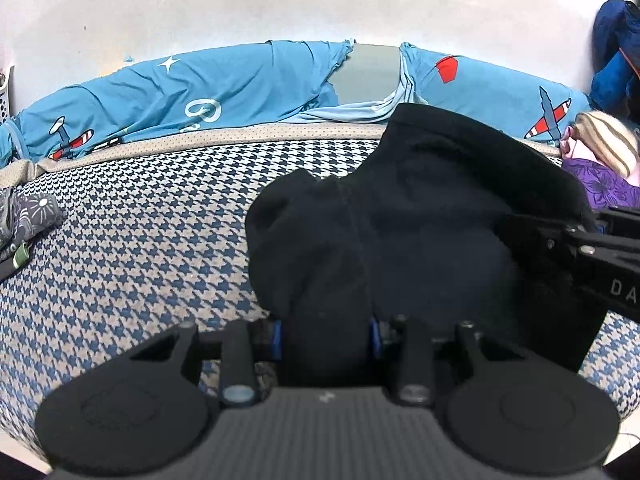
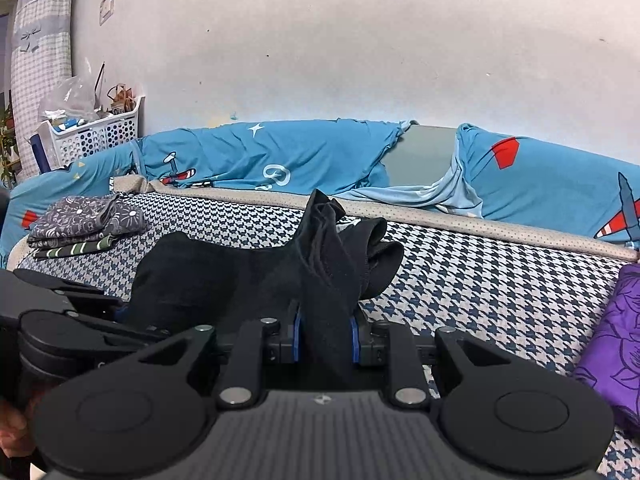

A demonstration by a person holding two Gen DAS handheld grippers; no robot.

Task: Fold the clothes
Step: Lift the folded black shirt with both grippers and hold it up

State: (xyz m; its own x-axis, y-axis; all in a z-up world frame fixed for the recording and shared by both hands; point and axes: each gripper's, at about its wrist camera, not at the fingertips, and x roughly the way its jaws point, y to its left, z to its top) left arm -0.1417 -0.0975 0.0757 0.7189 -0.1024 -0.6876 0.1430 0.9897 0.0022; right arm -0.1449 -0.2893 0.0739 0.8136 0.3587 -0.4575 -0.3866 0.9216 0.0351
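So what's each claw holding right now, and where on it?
Both grip the black garment: left claw on a bunched near edge, right claw on a gathered fold.

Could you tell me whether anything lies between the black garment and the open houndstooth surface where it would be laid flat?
Nothing visible does. The black garment hangs from both grippers over bare houndstooth cover; the folded grey stack and purple cloth lie off to the sides.

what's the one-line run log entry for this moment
left gripper: shut on black fabric garment | right gripper: shut on garment | surface: houndstooth cover
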